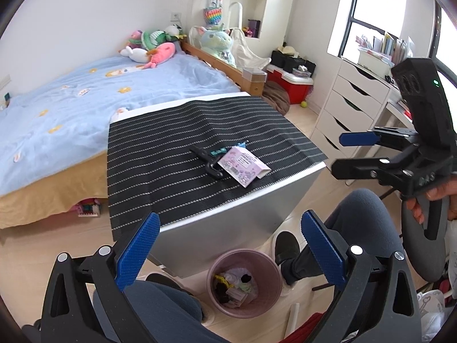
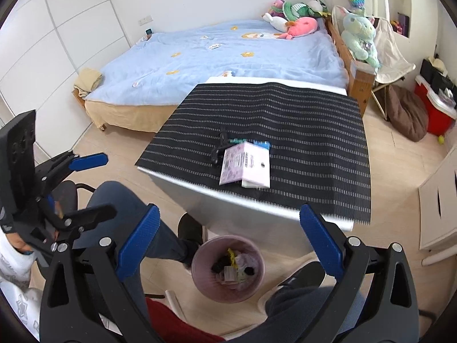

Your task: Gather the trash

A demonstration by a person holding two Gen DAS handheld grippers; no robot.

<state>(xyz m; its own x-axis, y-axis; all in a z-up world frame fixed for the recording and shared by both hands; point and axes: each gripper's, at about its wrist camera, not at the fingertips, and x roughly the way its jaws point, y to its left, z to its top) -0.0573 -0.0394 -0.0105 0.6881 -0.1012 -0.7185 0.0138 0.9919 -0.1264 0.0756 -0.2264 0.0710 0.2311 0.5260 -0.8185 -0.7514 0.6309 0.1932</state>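
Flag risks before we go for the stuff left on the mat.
1. The pink box lies over the black tool and teal wrapper; grabbing it may drag those along.
2. It sits near the table edge, so a nudge could drop it beside the bin.
3. The bin already looks fairly full.

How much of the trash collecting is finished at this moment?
Done: the pink bin already holds several scraps. In hand: nothing; left gripper and right gripper are open. Left: the purple box, black hook and teal wrapper remain on the striped mat.

Pink bin [image 1: 245, 283]; black mat [image 1: 171, 143] with white stripes; lilac box [image 1: 244, 165].
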